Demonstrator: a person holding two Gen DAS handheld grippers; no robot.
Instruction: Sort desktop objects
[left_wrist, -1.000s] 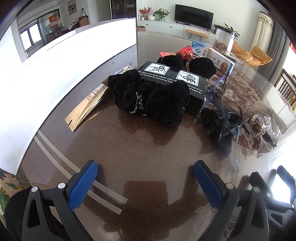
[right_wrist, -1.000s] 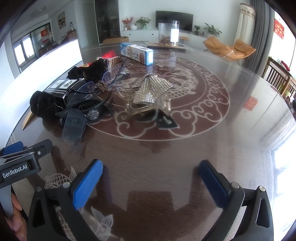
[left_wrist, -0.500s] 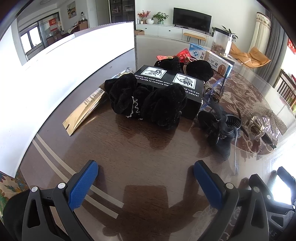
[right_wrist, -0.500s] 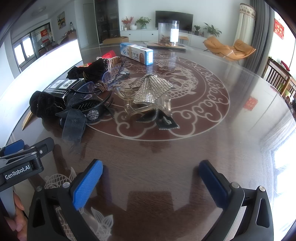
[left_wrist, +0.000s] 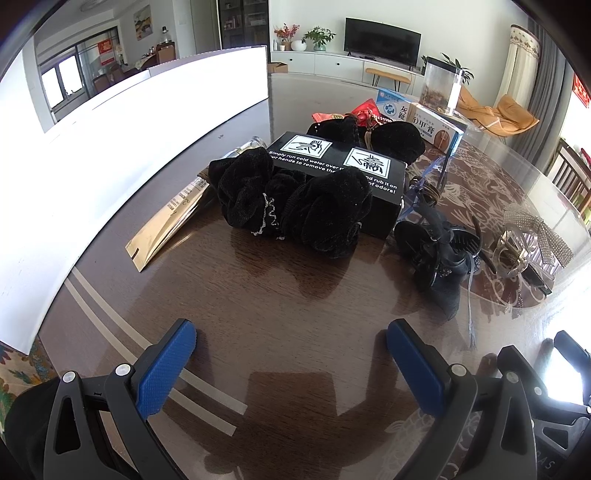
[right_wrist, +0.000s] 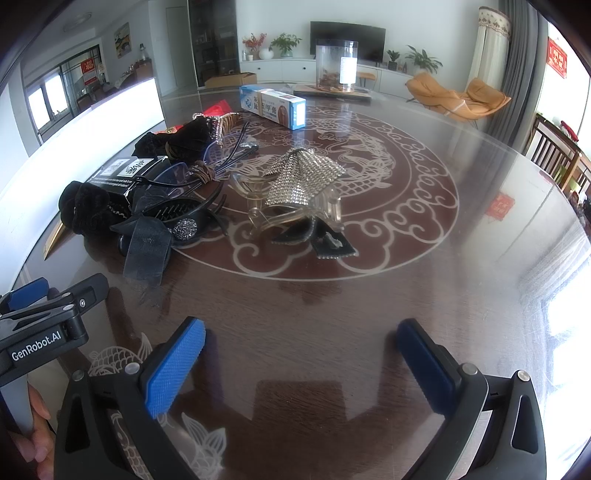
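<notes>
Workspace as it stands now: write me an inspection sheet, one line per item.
Surface: dark wood table under glossy glass with pale scroll pattern.
Job's things: black velvet scrunchies against the black printed box; black bow hair clip; rhinestone claw clip; eyeglasses.
Clutter: blue-white ointment box; clear jar; gold packet.
Grippers: left gripper and right gripper, jaws open, empty, above bare table.
Cables: nothing seen.
Surroundings: living room, television, orange chairs.
</notes>
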